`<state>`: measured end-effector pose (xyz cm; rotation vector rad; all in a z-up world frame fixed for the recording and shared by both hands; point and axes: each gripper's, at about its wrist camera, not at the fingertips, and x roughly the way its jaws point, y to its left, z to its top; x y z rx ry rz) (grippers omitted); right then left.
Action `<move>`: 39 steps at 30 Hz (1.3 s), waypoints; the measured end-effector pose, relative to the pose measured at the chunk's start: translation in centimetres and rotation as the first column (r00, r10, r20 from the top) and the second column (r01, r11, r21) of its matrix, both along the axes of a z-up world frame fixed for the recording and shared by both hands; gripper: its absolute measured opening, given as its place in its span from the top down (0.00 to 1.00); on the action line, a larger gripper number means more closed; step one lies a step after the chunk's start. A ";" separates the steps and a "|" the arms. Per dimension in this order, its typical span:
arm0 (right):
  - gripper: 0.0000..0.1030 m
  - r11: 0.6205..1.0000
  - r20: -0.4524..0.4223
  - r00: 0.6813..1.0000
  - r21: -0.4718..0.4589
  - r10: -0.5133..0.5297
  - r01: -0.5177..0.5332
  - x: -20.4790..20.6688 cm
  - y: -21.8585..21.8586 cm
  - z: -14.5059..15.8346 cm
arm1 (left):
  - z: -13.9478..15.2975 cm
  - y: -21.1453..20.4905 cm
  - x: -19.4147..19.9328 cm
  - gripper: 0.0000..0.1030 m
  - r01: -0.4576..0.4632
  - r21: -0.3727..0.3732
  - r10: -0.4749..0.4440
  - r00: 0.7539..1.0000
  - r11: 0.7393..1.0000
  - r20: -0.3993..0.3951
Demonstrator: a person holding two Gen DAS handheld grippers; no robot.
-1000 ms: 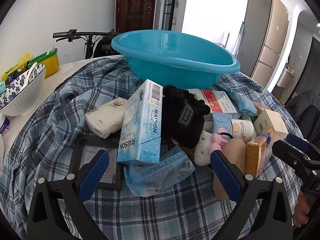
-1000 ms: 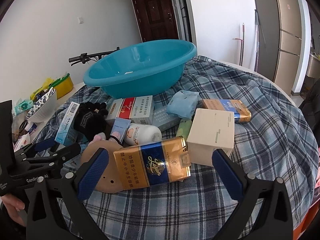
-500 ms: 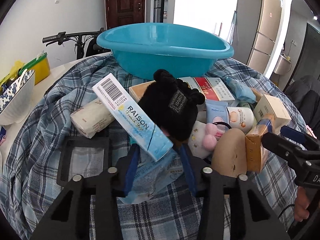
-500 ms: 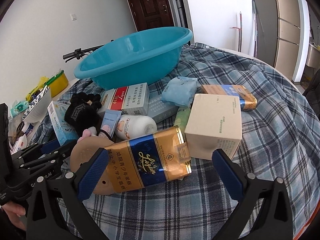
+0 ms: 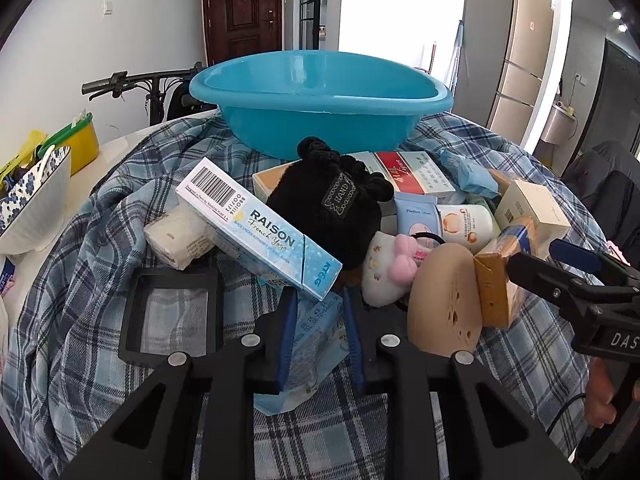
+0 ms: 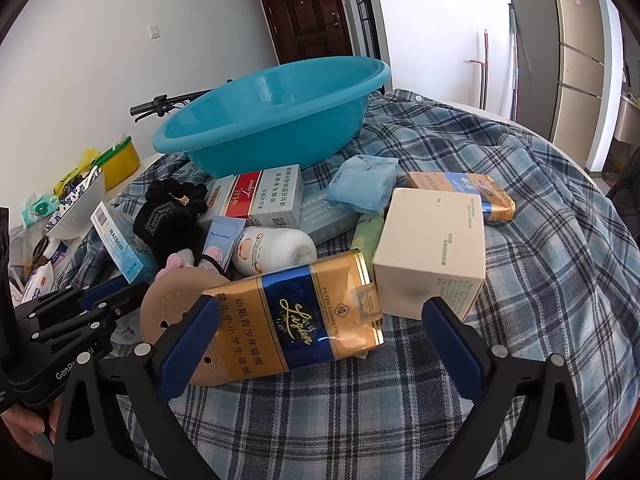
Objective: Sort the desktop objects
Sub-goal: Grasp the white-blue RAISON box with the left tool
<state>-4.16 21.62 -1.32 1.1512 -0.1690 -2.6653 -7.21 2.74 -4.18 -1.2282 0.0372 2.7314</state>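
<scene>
Barely starting: left gripper point(image 5: 318, 300) clamping, seemingly, the toothpaste box point(image 5: 260, 228); right gripper point(image 6: 320, 344) gaping empty around the cigarette pack point(image 6: 296, 316); basin point(image 5: 320, 100) looking empty, pile waiting.

Turquoise basin point(image 5: 320, 120), blue plaid cloth point(image 6: 520, 200)

Black claw point(image 5: 318, 334), blue pads point(image 5: 286, 332), perhaps rubber

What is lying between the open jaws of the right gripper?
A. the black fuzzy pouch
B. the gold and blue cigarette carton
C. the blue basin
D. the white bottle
B. In the right wrist view the gold and blue cigarette carton lies on the plaid cloth between the wide-open jaws of the right gripper, which are not squeezing it.
</scene>
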 end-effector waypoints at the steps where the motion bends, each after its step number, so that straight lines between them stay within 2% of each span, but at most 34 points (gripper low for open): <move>1: 0.02 1.000 0.001 1.000 -0.001 0.000 0.000 0.0 0.0 0.0 | 0.0 -0.1 0.1 0.75 -0.001 0.001 0.001 1.000 1.000 0.000; 8: 0.02 1.000 0.001 1.000 0.008 0.006 -0.006 0.1 -0.2 0.0 | 0.1 -0.6 1.0 0.75 -0.014 0.015 0.014 1.000 1.000 0.004; 13: 0.02 1.000 0.008 1.000 -0.006 0.000 0.000 0.0 -0.3 0.0 | 0.7 -0.6 1.0 0.74 -0.040 0.028 0.040 0.999 0.999 -0.031; 15: 0.02 1.000 0.006 1.000 -0.005 0.001 -0.001 0.1 -0.3 0.1 | 0.8 -0.4 0.7 0.63 -0.039 0.037 0.040 0.999 0.999 -0.026; 17: 0.02 1.000 0.003 1.000 0.001 0.002 -0.002 0.1 -0.4 0.1 | 1.0 -0.2 0.3 0.31 -0.061 0.041 0.063 0.997 0.997 -0.043; 18: 0.02 1.000 0.002 1.000 0.001 0.001 -0.001 0.2 -0.4 0.1 | 1.2 -0.1 0.2 0.25 -0.084 0.040 0.087 0.995 0.996 -0.058; 19: 0.02 1.000 0.003 1.000 -0.001 0.002 -0.002 0.1 -0.5 0.1 | 1.5 -0.1 0.1 0.24 -0.124 0.043 0.127 0.989 0.991 -0.077; 21: 0.02 1.000 0.006 1.000 -0.006 0.003 -0.003 0.1 -0.5 0.0 | 1.7 -0.3 -0.2 0.24 -0.156 0.060 0.161 0.983 0.986 -0.086; 25: 0.02 1.000 0.005 1.000 -0.016 0.006 -0.006 0.2 -0.3 0.0 | 1.2 -0.8 -1.6 0.24 -0.222 0.048 0.224 0.973 0.974 -0.047; 28: 0.02 1.000 0.002 1.000 -0.017 0.003 -0.003 0.3 0.1 0.1 | 0.8 -1.6 -1.9 0.24 -0.223 0.066 0.225 0.974 0.973 -0.020; 31: 0.02 1.000 0.002 1.000 -0.013 0.009 -0.009 0.3 0.2 0.0 | 0.7 -1.5 -1.5 0.26 -0.207 0.058 0.209 0.977 0.977 -0.041; 33: 0.02 1.000 0.003 1.000 -0.019 0.018 -0.018 0.4 0.2 0.0 | 0.6 -1.2 -1.3 0.48 -0.188 0.053 0.190 0.981 0.981 -0.044; 35: 0.02 0.999 0.005 1.000 -0.033 0.029 -0.029 0.6 0.2 0.0 | 0.4 -1.3 -1.4 0.60 -0.154 0.084 0.156 0.988 0.984 -0.017; 39: 0.02 0.999 0.000 0.999 -0.020 0.040 -0.040 0.8 0.0 0.1 | 0.5 -1.6 -1.0 0.66 -0.138 0.108 0.140 0.990 0.984 -0.006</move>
